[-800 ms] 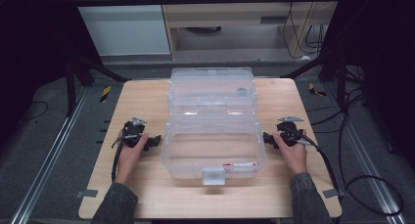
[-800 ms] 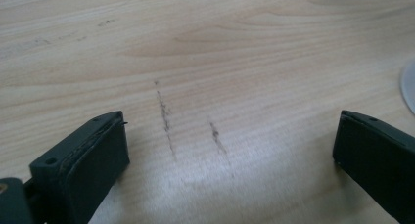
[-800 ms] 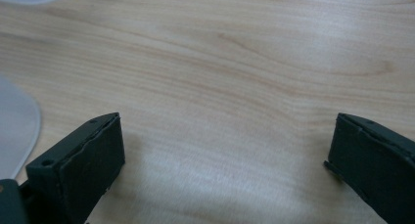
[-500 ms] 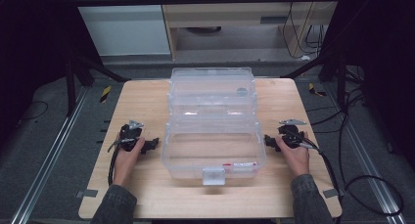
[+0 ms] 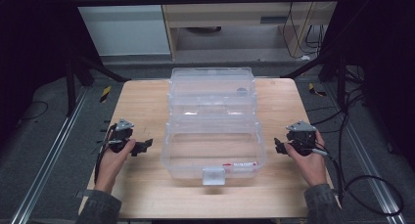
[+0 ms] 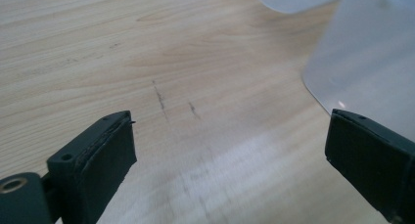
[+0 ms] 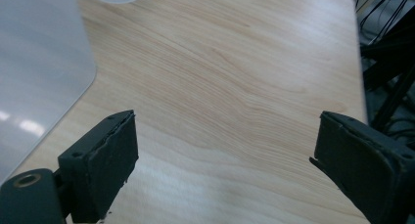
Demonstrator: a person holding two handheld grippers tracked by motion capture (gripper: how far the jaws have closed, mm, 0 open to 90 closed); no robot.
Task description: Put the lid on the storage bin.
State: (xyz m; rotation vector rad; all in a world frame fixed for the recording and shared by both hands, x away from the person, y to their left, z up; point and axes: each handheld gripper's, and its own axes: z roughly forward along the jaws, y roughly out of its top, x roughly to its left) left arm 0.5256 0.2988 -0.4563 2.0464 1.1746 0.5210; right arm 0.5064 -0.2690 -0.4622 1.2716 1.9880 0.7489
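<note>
A clear plastic box (image 5: 215, 145) sits in the middle of the wooden table (image 5: 147, 101), a white latch (image 5: 214, 175) at its near edge. Its lid (image 5: 213, 87) looks folded back flat on the far side. My left gripper (image 5: 141, 146) rests low on the table to the left of the box, jaws pointing at it, a short gap away. My right gripper (image 5: 279, 146) mirrors it on the right side. In the left gripper view the left gripper (image 6: 230, 136) is open over bare wood, with the box (image 6: 372, 53) ahead at the right. The right gripper (image 7: 227, 136) is open too, and the box (image 7: 34, 62) is at its left.
The table's right edge (image 7: 359, 62) runs close beyond my right gripper, with black cables (image 5: 362, 185) and frame legs past it. Metal rails (image 5: 44, 160) flank the table on the floor. A cabinet (image 5: 220, 18) stands behind the table.
Both hands have drawn slightly outward from the sides of the box. The box has stayed in place.
</note>
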